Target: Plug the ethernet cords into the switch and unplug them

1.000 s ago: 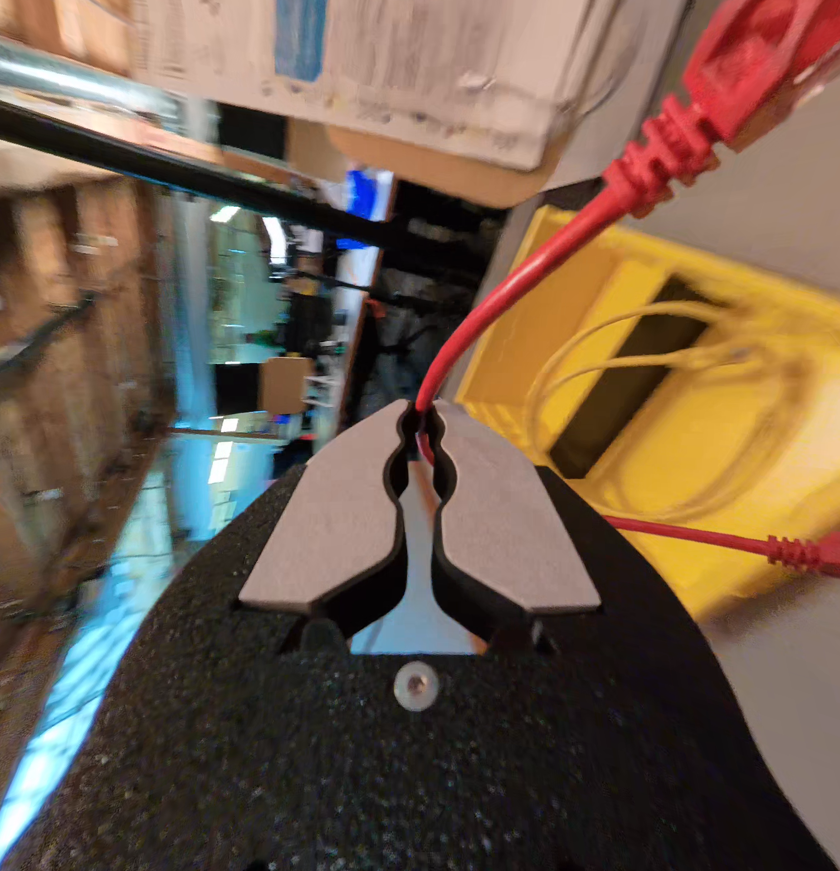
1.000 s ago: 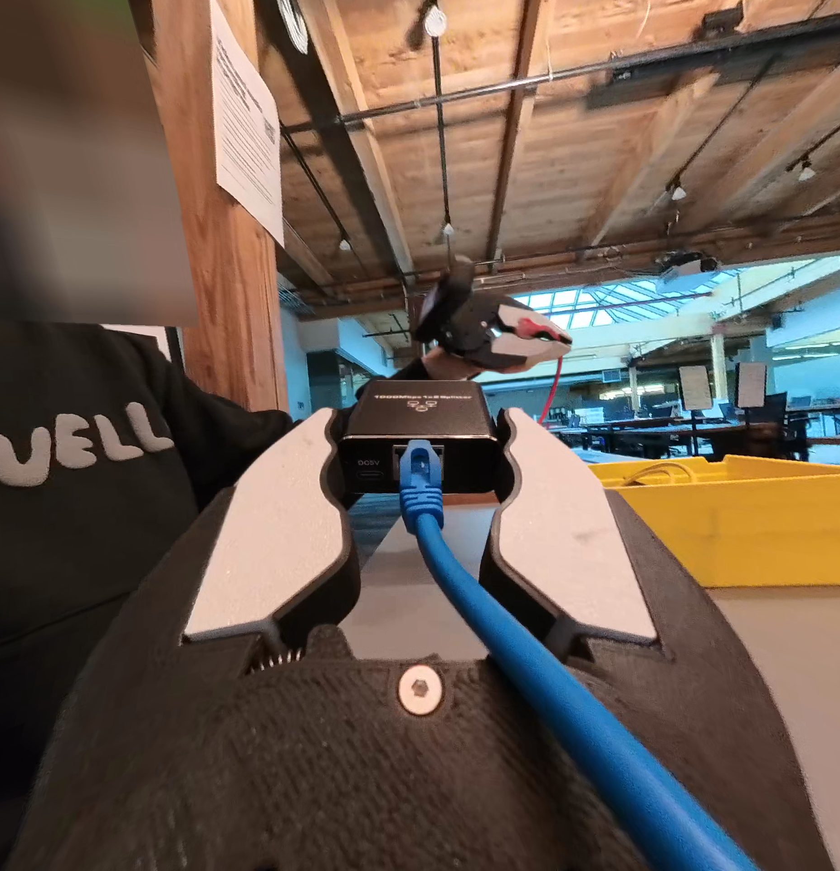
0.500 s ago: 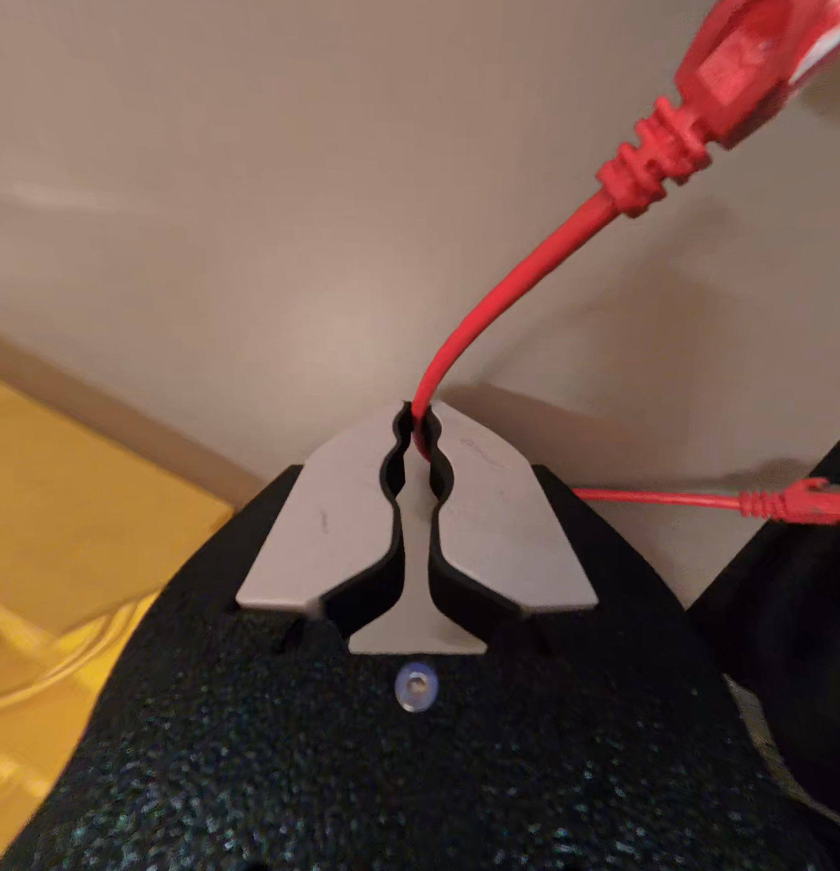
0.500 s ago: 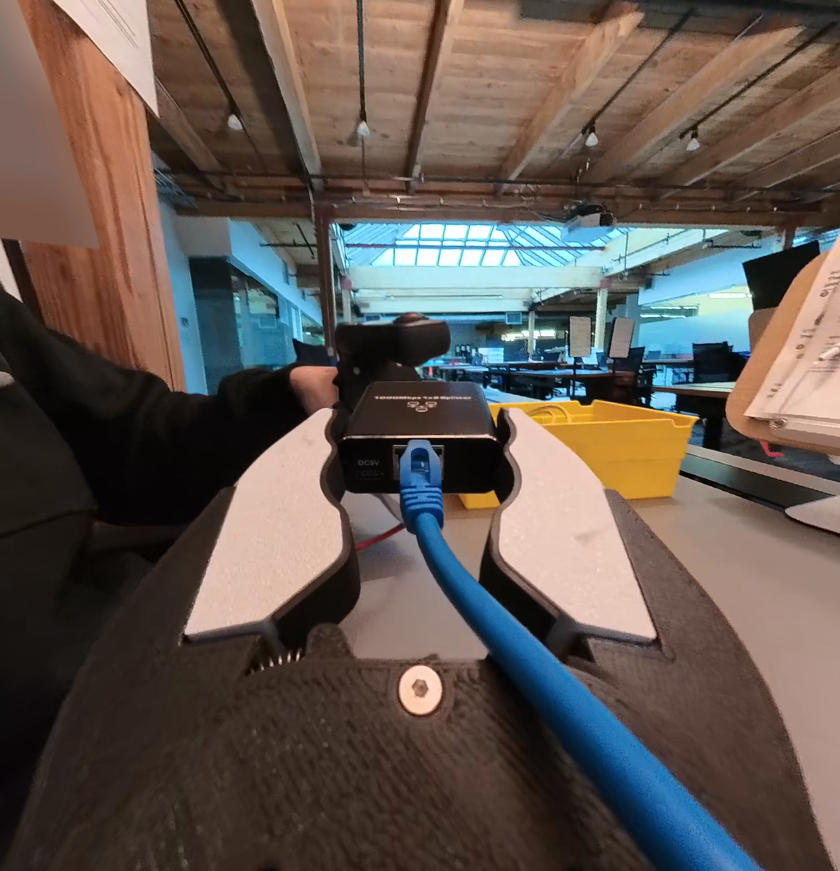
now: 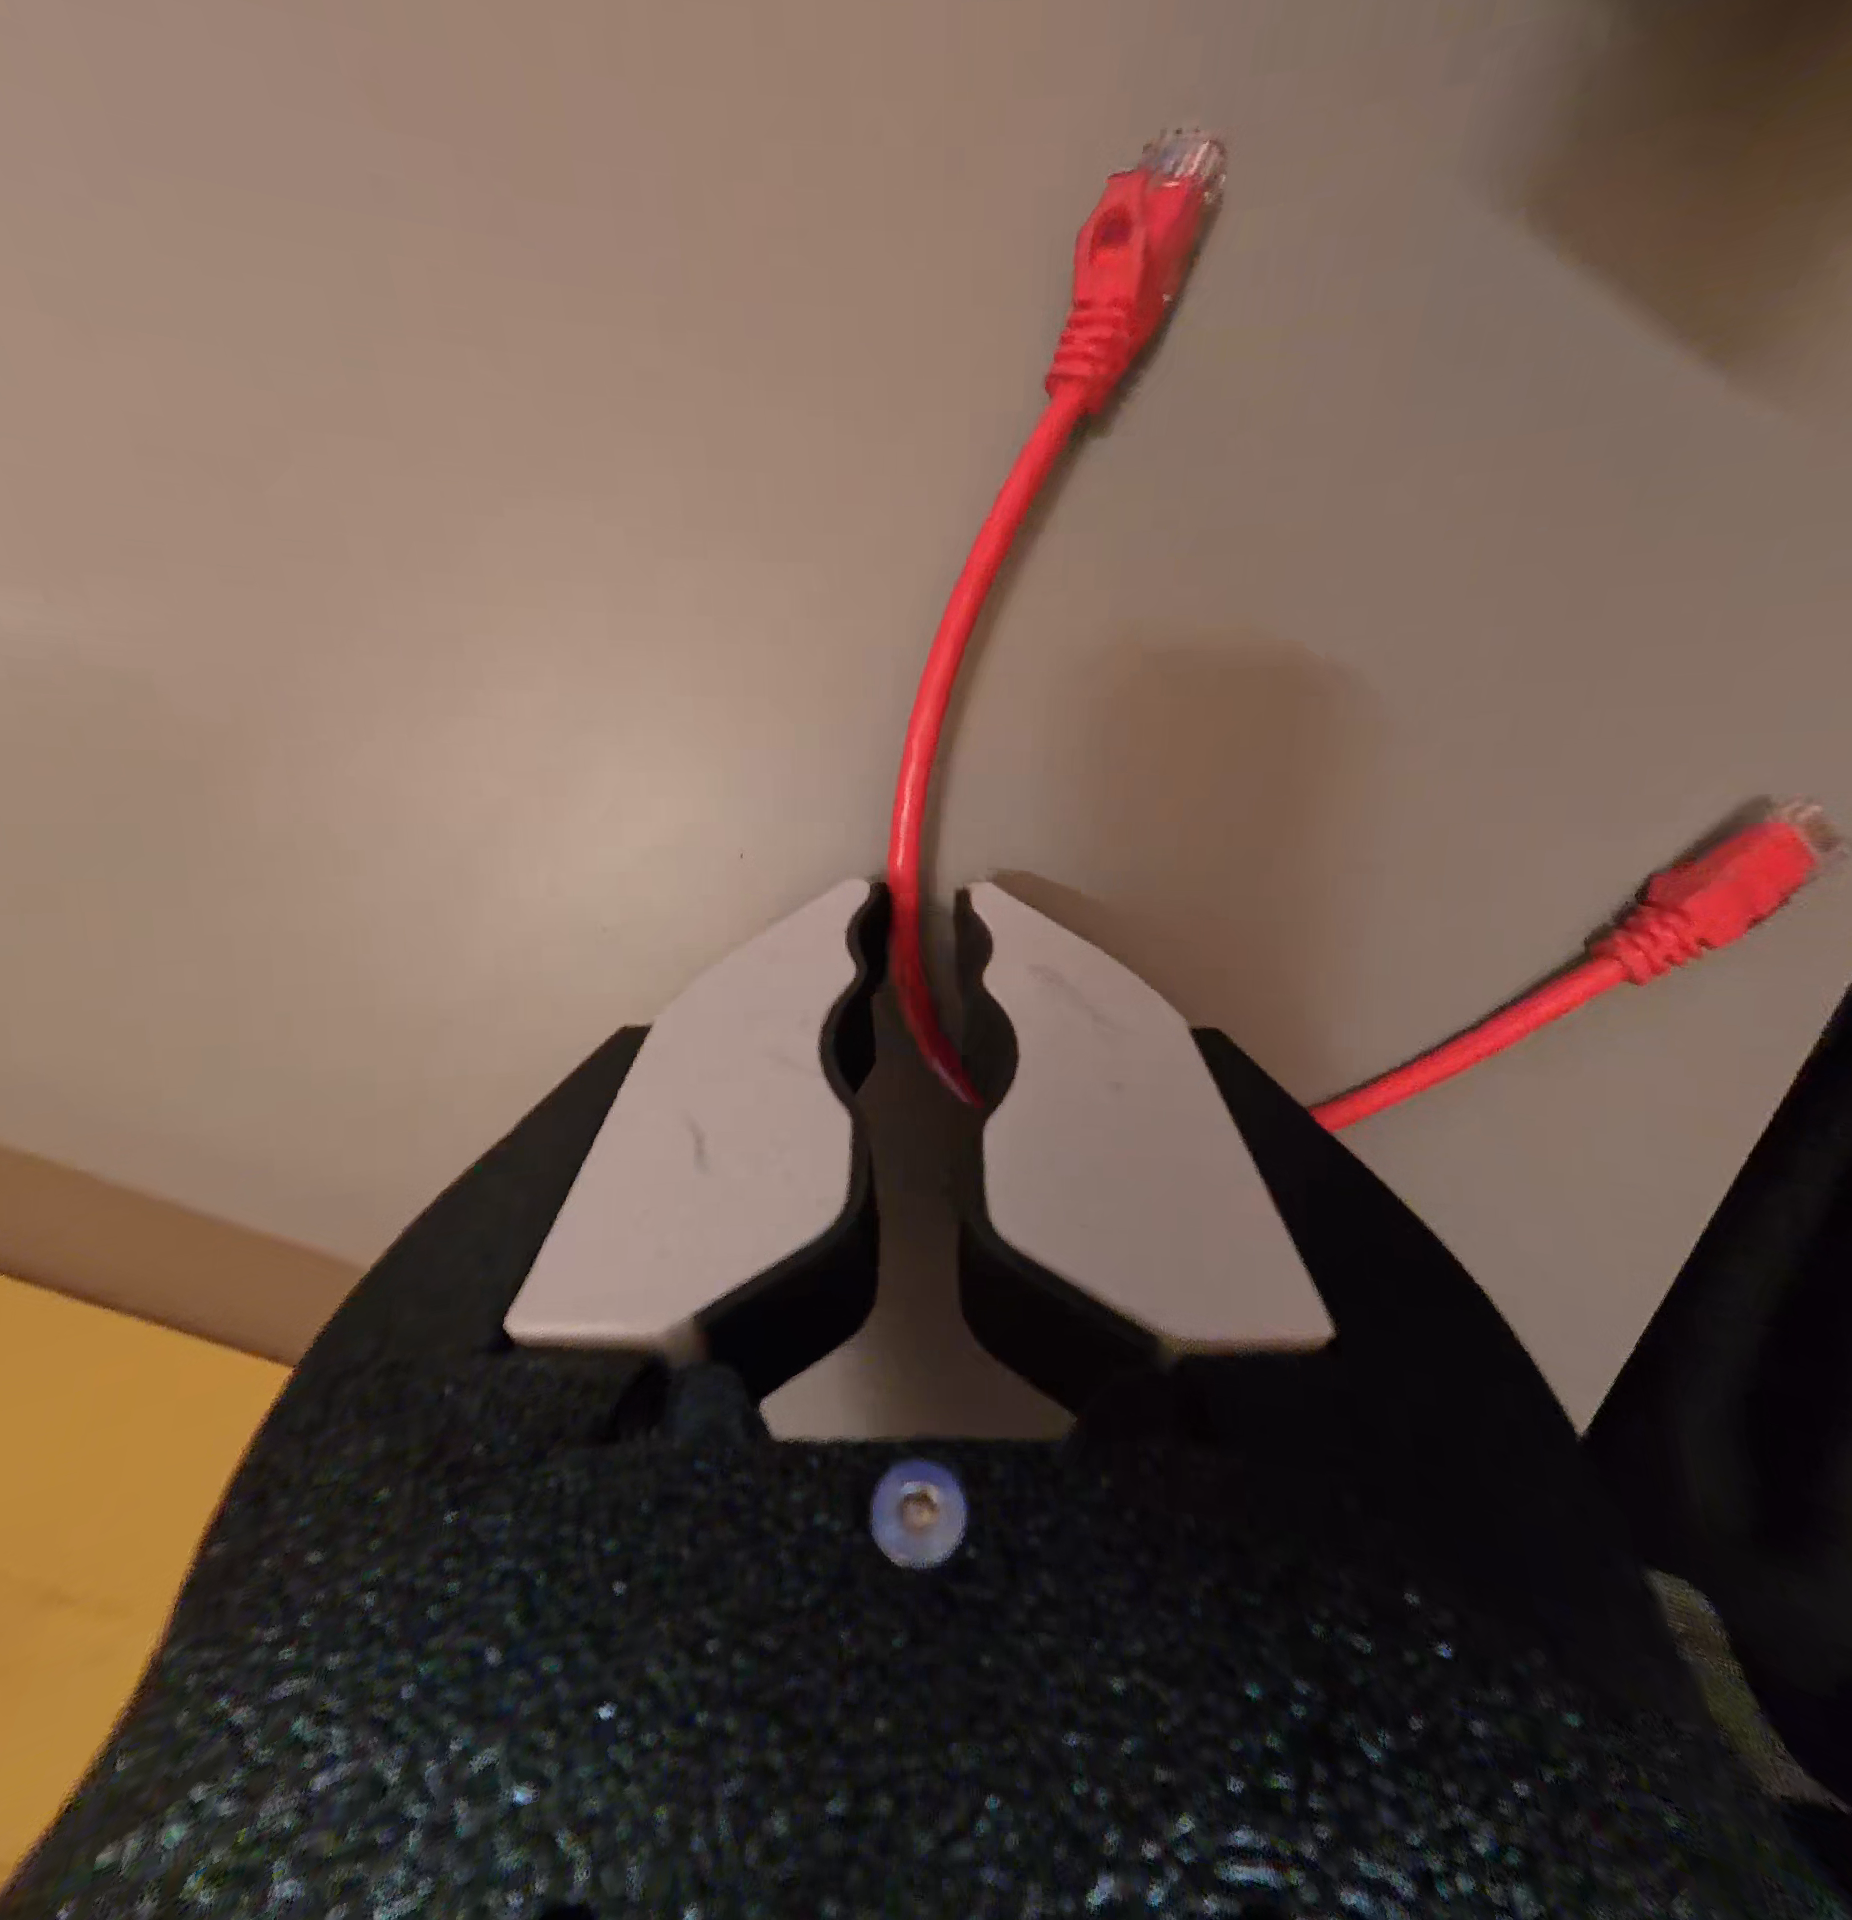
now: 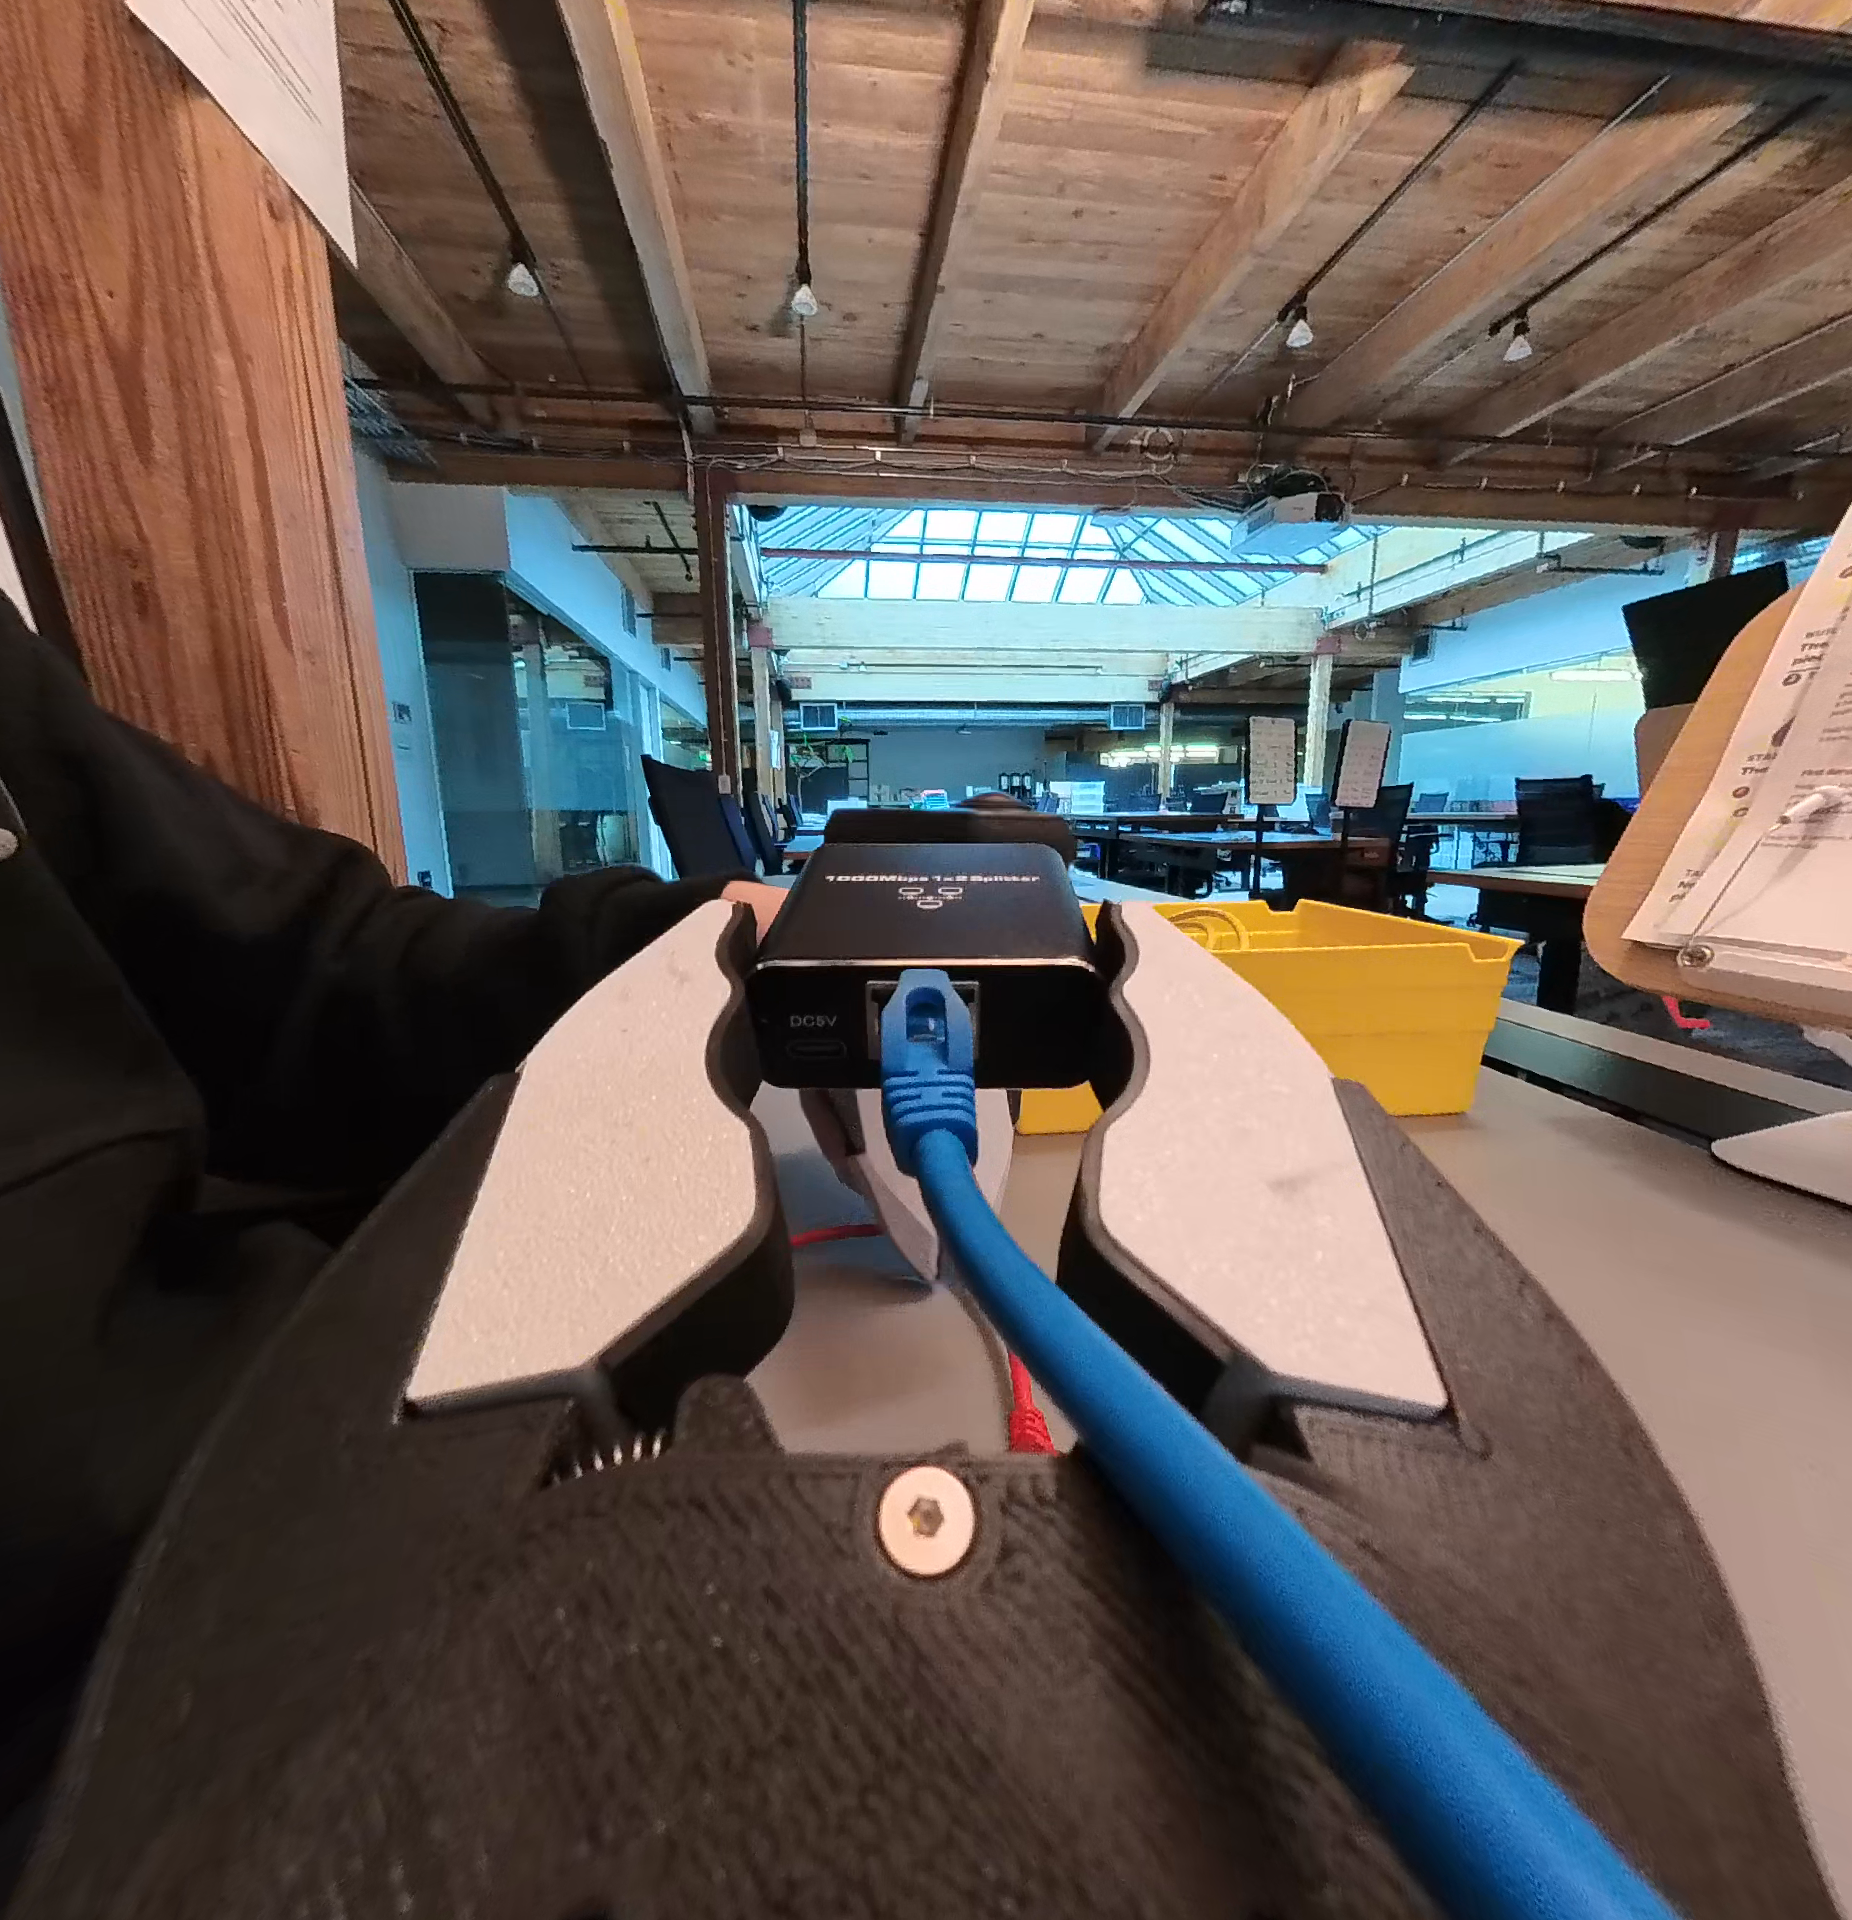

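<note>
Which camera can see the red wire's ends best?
The left wrist view: the red cord runs between the left gripper fingers, both plugs showing above the table. The right wrist view shows only red bits under the switch.

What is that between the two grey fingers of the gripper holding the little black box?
In the right wrist view, the right gripper clamps the black switch; a blue cord plugged into it runs back between the fingers.

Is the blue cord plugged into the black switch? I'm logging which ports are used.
Yes, the blue cord's connector sits inside a port on the near face of the black switch.
</note>
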{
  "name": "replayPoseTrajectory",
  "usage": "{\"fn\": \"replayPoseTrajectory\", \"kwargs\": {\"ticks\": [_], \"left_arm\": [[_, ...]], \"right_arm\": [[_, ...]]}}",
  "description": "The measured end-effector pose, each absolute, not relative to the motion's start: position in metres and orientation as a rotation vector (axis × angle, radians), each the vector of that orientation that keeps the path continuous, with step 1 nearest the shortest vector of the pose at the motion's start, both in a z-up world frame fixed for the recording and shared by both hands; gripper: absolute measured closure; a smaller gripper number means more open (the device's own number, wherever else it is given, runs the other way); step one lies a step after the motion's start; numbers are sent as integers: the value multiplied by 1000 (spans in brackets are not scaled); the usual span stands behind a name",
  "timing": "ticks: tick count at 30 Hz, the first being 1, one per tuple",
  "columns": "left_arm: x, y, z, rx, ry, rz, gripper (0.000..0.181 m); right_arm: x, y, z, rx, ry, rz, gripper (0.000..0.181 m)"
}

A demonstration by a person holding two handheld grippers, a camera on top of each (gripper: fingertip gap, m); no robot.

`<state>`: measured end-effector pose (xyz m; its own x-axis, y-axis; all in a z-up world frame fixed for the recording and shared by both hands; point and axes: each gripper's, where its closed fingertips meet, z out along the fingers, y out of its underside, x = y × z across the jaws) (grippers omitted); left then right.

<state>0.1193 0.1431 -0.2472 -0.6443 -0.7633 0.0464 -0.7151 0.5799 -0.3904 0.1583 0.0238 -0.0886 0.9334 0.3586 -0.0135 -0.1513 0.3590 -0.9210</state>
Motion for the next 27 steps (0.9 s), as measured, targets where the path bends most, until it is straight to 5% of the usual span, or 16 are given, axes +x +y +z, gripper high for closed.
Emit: {"fn": "replayPoseTrajectory", "kwargs": {"ticks": [1,11,27], "left_arm": [[121,141,-244,-1229,2677,-602,167],[159,81,-234,-862,2735,-1028,149],[164,63,-247,-1060,2830,-1195,170]], "right_arm": [[158,24,-89,-1161,-206,332,118],[156,24,-90,-1161,-211,339,118],[155,28,-93,-1193,-223,316,118]]}}
